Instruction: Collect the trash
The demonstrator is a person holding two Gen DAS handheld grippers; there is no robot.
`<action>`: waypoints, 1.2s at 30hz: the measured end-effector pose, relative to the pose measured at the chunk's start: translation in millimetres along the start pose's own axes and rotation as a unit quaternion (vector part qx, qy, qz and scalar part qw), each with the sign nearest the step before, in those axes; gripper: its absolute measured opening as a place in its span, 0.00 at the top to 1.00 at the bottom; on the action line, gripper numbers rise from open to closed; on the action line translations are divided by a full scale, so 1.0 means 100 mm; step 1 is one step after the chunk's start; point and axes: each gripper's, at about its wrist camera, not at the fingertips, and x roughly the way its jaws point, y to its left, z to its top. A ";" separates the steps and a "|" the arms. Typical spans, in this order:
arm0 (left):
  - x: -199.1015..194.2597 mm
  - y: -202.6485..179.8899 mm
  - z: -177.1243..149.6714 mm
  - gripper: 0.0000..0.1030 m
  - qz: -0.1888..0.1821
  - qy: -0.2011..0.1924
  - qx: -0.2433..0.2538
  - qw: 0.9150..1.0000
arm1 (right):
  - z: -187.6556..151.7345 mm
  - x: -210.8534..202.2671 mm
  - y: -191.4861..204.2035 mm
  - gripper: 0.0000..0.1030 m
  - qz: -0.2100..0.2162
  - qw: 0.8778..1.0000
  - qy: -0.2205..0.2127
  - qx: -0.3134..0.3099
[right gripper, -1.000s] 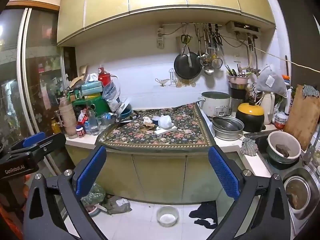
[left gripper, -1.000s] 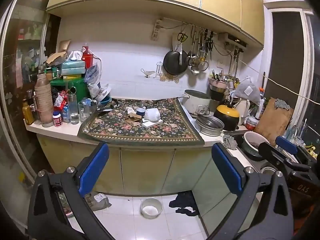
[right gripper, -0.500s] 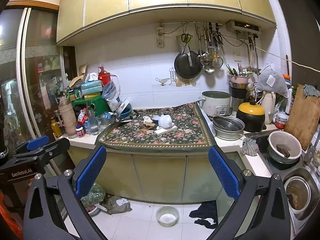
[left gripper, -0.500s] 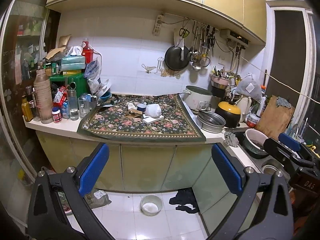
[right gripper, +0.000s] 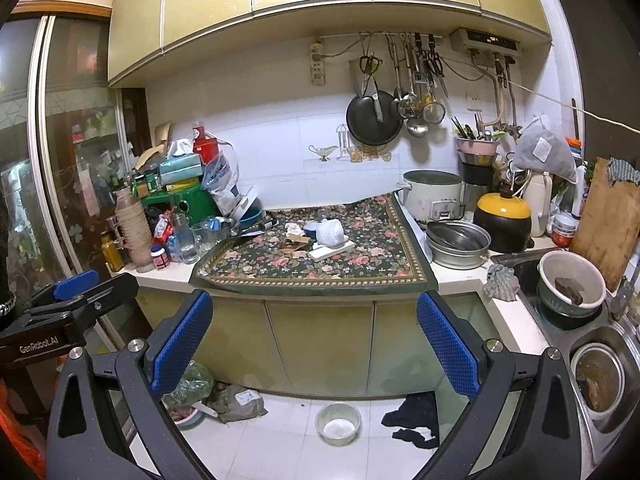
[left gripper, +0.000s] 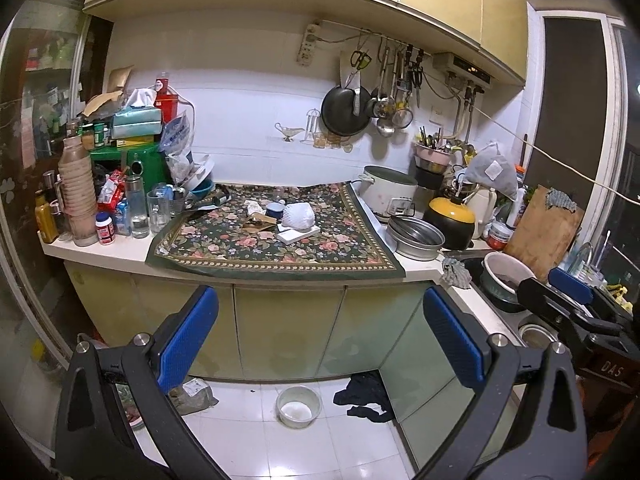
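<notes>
Loose litter lies on the floral cloth on the kitchen counter: a white foam fruit net, a crumpled white paper, a brown wrapper and a flat white box. The same litter shows in the right wrist view, with the foam net on the box. My left gripper is open and empty, well short of the counter, in front of the cabinet doors. My right gripper is open and empty at a similar distance. Each gripper shows at the edge of the other's view.
Bottles, jars and stacked cups crowd the counter's left end. A rice cooker, steel pans and a yellow-lidded pot stand right, then the sink. On the floor lie a bowl, dark cloth and bags.
Both grippers have drawn slightly nearer the counter and tilted a little. Both stay open and empty.
</notes>
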 end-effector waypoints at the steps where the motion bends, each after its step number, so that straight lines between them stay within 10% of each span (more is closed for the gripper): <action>1: 0.00 0.00 -0.01 0.00 -0.001 -0.001 0.001 1.000 | 0.00 0.00 0.00 0.01 0.000 1.000 0.000 0.001; 36: 0.00 0.04 0.09 0.00 0.006 -0.006 -0.002 1.000 | 0.03 0.04 0.08 0.01 0.003 1.000 -0.001 -0.001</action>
